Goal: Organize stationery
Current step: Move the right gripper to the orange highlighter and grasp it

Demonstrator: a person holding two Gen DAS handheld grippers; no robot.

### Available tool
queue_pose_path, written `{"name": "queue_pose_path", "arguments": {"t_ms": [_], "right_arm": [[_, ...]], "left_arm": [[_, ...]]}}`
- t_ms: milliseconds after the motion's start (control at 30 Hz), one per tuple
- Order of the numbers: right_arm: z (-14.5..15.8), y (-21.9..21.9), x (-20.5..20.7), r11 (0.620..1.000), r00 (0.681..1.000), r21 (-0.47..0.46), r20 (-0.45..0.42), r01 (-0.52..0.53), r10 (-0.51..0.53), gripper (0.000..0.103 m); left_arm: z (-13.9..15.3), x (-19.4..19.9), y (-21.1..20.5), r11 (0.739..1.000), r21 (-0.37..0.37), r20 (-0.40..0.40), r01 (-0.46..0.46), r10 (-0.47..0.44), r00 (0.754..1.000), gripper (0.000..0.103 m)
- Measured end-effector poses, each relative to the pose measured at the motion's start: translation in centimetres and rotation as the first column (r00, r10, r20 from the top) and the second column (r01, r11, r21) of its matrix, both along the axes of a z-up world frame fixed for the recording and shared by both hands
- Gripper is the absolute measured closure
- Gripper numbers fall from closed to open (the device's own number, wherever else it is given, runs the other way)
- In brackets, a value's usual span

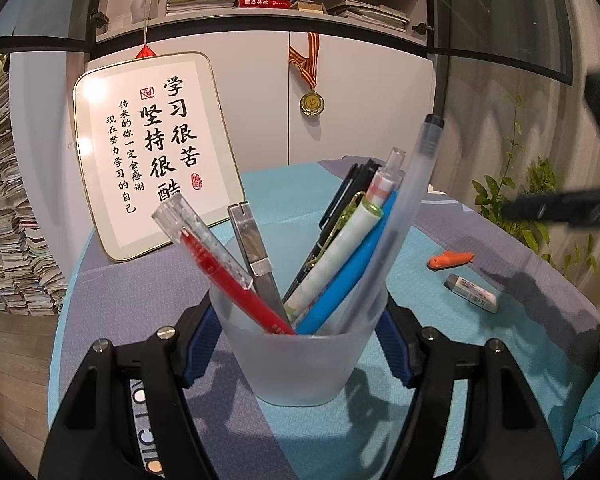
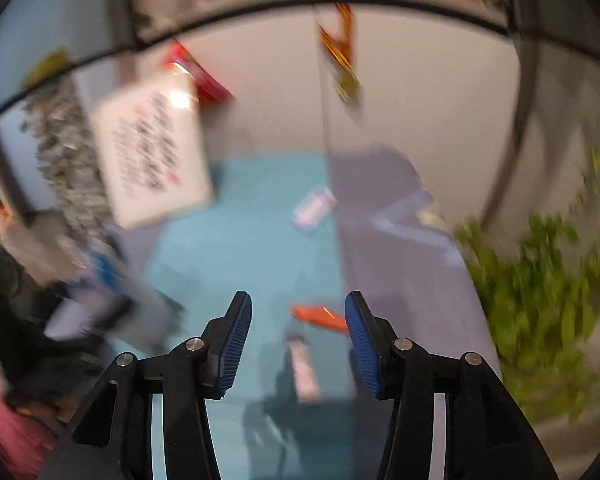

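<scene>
I count one frosted cup [image 1: 296, 364], and inside it seven pens or tools: one red pen [image 1: 228, 276], one metal cutter [image 1: 256, 256], one black pen [image 1: 350, 188], one patterned white pen [image 1: 340, 248], one blue pen [image 1: 348, 280], one checked-cap pen [image 1: 384, 184], one clear long pen [image 1: 404, 208]. At three o'clock on the cloth, one orange piece [image 1: 450, 259] and one eraser [image 1: 471, 293]

At my desk's [image 1: 520, 352] far left corner a framed calligraphy board [image 1: 148, 152] leans; a medal [image 1: 312, 103] hangs on the cabinet [image 1: 360, 100] behind.

Table [image 1: 260, 184] under a blue-and-grey cloth — frosted cup [image 1: 296, 364], orange piece [image 1: 450, 260], eraser [image 1: 471, 293], framed sign [image 1: 152, 152].
</scene>
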State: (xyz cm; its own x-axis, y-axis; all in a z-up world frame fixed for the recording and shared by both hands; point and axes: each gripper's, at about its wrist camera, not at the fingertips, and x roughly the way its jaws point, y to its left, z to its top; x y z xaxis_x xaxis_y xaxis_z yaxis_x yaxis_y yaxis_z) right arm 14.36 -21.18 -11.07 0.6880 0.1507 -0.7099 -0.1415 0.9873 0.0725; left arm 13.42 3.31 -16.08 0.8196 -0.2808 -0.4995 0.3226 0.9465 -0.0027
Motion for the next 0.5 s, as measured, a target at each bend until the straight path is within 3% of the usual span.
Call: {"name": "queue_pose_path", "arguments": {"t_ms": [167,500], "right_arm": [[-3.7,-1.7,2.1,0.999,0.993,-0.051,-0.118,-0.012,0.005,0.052],[-5.4,-1.3,3.3,0.982,0.983,-0.121,-0.128,-0.146,0.131,0.052]], "left_arm": [[-0.1,0.0,0.1,1.000,-0.002,-0.006,0.002,-0.002,1.000,0.034],[-0.1,0.1,0.1,1.000,0.000,-0.009,0.001,-0.001,1.000,0.034]]}}
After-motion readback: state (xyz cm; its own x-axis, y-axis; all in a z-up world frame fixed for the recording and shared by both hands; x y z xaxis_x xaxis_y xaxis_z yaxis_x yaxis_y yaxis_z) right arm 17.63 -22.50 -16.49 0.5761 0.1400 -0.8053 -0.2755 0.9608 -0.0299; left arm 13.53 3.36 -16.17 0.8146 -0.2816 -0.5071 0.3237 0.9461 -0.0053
